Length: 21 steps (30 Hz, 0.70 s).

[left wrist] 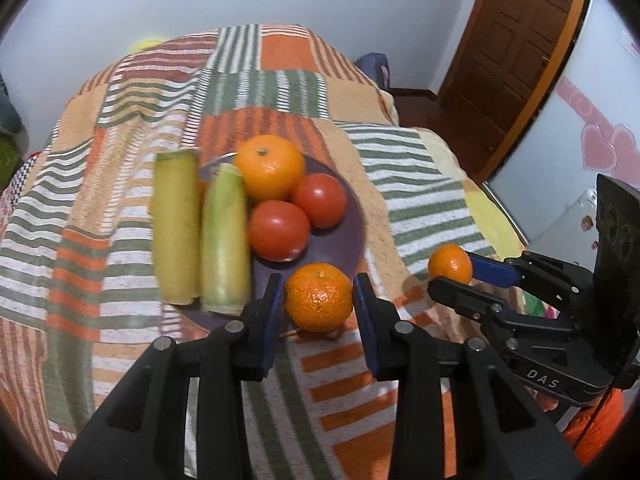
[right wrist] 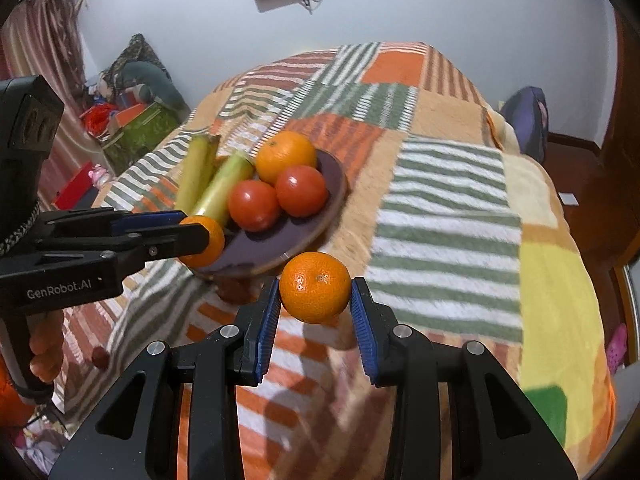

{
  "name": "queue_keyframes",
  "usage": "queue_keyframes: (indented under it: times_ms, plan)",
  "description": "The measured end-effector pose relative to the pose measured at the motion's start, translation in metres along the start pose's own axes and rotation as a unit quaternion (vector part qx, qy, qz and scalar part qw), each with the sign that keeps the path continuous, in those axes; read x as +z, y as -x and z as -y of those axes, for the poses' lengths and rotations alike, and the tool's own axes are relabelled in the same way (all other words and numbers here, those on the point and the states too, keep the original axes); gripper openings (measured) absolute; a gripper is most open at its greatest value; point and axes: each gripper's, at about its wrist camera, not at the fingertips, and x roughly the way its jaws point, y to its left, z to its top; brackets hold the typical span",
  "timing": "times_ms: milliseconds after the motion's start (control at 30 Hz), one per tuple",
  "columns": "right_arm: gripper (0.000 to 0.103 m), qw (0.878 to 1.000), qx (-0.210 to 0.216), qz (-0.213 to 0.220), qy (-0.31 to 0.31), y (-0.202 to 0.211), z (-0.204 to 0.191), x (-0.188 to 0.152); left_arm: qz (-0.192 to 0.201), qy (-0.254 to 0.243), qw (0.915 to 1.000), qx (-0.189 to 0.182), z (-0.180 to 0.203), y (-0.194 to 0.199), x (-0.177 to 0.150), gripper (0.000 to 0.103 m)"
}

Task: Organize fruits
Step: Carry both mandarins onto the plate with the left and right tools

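A dark purple plate (left wrist: 344, 236) sits on the striped blanket and holds a large orange (left wrist: 269, 166), two red tomatoes (left wrist: 279, 230) and two pale corn cobs (left wrist: 224, 240). My left gripper (left wrist: 316, 300) is shut on a mandarin (left wrist: 319, 302) at the plate's near rim. My right gripper (right wrist: 314, 296) is shut on a second mandarin (right wrist: 315, 286), held just right of the plate (right wrist: 280, 240). The right gripper also shows in the left wrist view (left wrist: 452, 276), and the left gripper in the right wrist view (right wrist: 196, 232).
The patchwork blanket (right wrist: 440, 208) covers a rounded table that drops off on all sides. A wooden door (left wrist: 516, 40) stands at the right. Boxes and clutter (right wrist: 128, 120) lie on the floor at the left. A small red fruit (right wrist: 100, 356) lies on the blanket.
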Motion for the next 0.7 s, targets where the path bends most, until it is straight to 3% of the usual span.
queue_keyframes:
  times_ms: [333, 700]
  plan:
    - [0.033, 0.999, 0.019, -0.004, 0.028, -0.031, -0.025, 0.023, -0.007, 0.024, 0.9997, 0.005, -0.030, -0.011, 0.002, 0.035]
    - [0.033, 0.999, 0.019, -0.025, 0.033, -0.058, -0.029, 0.024, -0.019, 0.018, 0.9996, -0.011, -0.030, -0.029, 0.001, 0.035]
